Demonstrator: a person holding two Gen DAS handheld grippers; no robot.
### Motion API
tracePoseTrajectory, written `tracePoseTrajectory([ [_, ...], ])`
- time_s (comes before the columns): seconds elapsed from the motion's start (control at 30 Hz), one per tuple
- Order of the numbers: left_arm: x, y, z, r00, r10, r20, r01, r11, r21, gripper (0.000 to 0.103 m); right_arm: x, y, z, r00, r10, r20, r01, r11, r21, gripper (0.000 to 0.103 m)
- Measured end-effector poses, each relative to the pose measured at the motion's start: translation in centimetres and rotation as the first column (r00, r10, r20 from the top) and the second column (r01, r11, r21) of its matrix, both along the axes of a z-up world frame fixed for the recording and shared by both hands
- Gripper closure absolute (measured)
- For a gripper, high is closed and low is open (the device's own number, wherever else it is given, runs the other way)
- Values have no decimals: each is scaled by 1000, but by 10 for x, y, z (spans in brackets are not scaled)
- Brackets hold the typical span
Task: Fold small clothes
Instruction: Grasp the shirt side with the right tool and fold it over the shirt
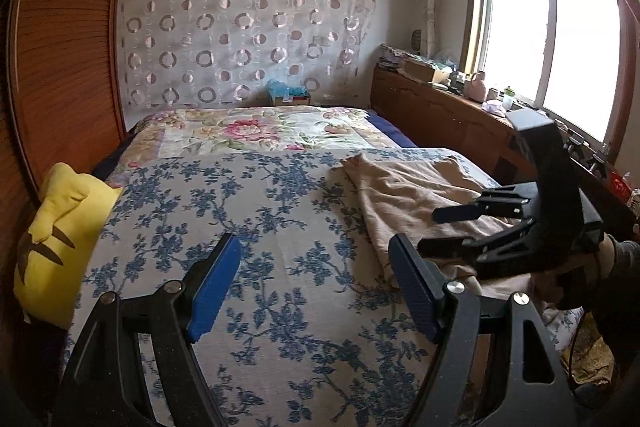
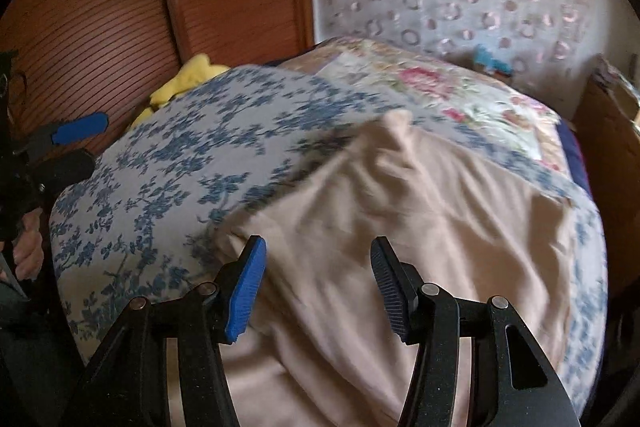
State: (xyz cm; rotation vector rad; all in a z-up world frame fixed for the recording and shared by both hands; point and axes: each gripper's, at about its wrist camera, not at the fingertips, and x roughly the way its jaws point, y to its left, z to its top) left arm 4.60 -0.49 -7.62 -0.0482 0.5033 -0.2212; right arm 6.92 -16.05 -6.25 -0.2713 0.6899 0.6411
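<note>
Crumpled beige cotton garment lies on the blue-floral bedspread, long axis running toward the pink-flowered quilt. No readable labels. Right gripper hovers above it, jaws spread, nothing pinched. Left gripper is spread over bare bedspread beside it.

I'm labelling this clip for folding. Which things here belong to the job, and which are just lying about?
Job:
beige garment
blue-flowered bedspread under it
left gripper
right gripper

Lying about:
yellow plush pillow
pink-flowered quilt
sill clutter
</note>
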Motion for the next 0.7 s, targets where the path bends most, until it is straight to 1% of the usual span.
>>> tracePoseTrajectory([
  [0.2, 0, 11, -3, 1000, 18, -5, -18, 1000, -12, 26, 7, 24, -9, 997, 65, -29, -66, 997, -31, 47],
  [0.43, 1, 14, -6, 1000, 20, -13, -21, 1000, -16, 26, 24, 42, -23, 993, 96, -62, -102, 990, -93, 47],
  [0.5, 0, 14, -7, 1000, 20, -13, -20, 1000, -14, 26, 23, 46, -25, 994, 97, -41, -101, 988, -113, 47],
  [0.7, 0, 13, -9, 1000, 12, -16, -12, 1000, -12, 26, 19, 55, -28, 995, 98, -16, -99, 988, -122, 47],
])
